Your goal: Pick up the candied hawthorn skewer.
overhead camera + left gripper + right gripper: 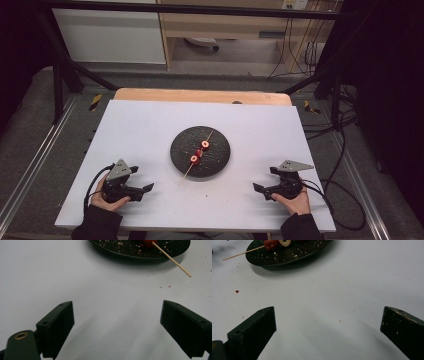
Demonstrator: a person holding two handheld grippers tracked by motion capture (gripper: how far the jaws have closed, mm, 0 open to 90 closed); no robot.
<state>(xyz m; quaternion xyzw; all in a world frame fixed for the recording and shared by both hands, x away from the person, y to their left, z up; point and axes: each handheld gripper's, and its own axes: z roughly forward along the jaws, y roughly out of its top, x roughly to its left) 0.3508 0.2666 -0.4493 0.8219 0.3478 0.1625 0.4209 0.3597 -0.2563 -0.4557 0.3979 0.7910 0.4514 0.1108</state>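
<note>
1. The left gripper [146, 189] and right gripper [257, 188] rest on the white tabletop [150, 125], both with jaws wide apart and holding nothing.
2. The skewer [196, 156], threaded with red fruit slices [205, 144], lies across the black plate [218, 160], well ahead and between them.
3. Risk, as I judge it: pinching the thin stick's overhanging tip [186, 273] could roll it, or drag the plate.

The counter [150, 130] is showing a smooth, matt white sheet over bare wood. The plate [312, 251] is looking dark, slightly glossy, crumb-speckled. The skewer [172, 260] is looking like pale wood. The jaws are appearing matt black plastic.
</note>
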